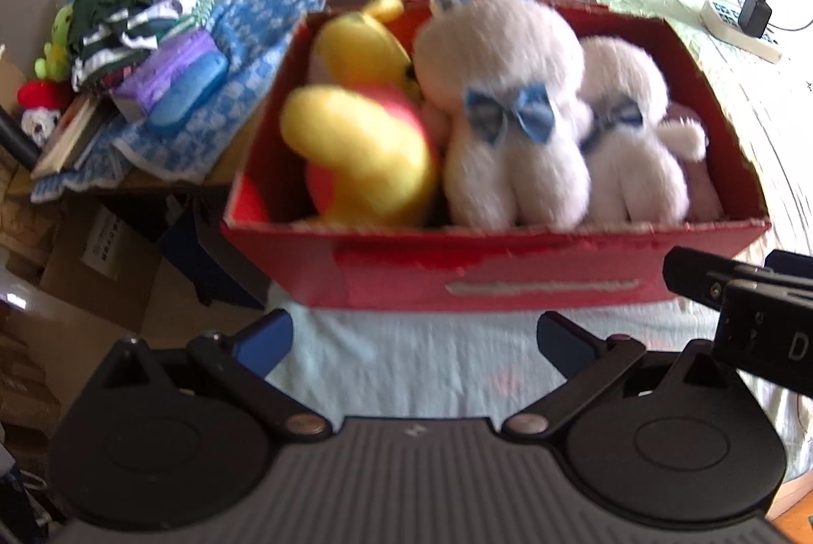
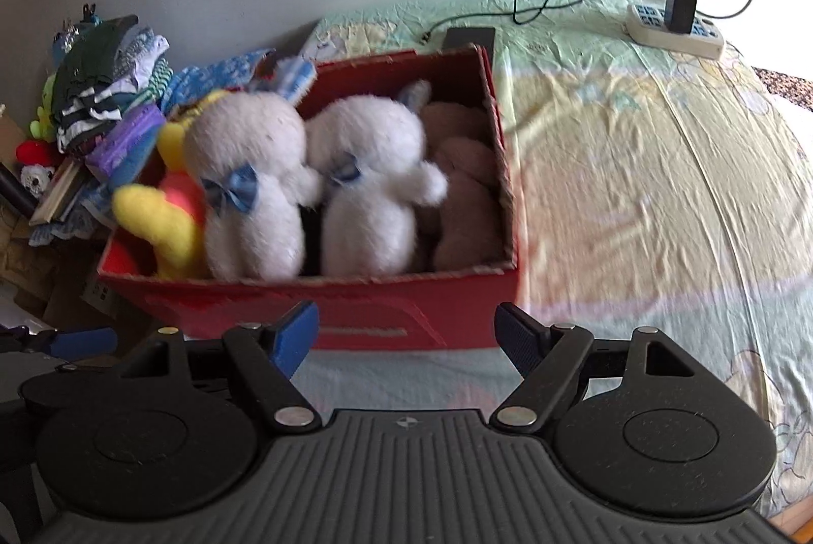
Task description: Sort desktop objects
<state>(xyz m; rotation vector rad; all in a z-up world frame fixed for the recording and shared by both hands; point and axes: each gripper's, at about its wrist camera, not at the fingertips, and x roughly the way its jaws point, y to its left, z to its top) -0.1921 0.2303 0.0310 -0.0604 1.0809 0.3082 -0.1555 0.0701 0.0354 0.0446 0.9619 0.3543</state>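
Both pairs of tongs hang just short of the red box (image 1: pixel 508 275), and both stand wide apart with nothing between them: the left tongs (image 1: pixel 414 333) facing the box's front wall square on, the right tongs (image 2: pixel 406 330) lined up on the same wall from a little further right. The box sits on a bed, on a pale sheet (image 2: pixel 635 168) printed in green and yellow, and it is packed tight. At the left end a yellow and red plush (image 1: pixel 355 148) leans with one arm poking forward; just beside it stands a white plush (image 1: pixel 508 107) with a blue bow (image 1: pixel 513 112) at its neck, pressed against a second white plush (image 1: pixel 630 127) wearing a bow of its own. From the right wrist view a brownish plush (image 2: pixel 462 188) shows, wedged into the right end against the wall of the box. Off to the left, beyond the box, a heap of folded clothes (image 1: pixel 137 21) rests on a blue checked cloth (image 1: pixel 244 46). At the far right of the bed lies a white power strip (image 2: pixel 676 31) with a black charger (image 2: pixel 681 8) plugged in, its cable looping across the sheet.
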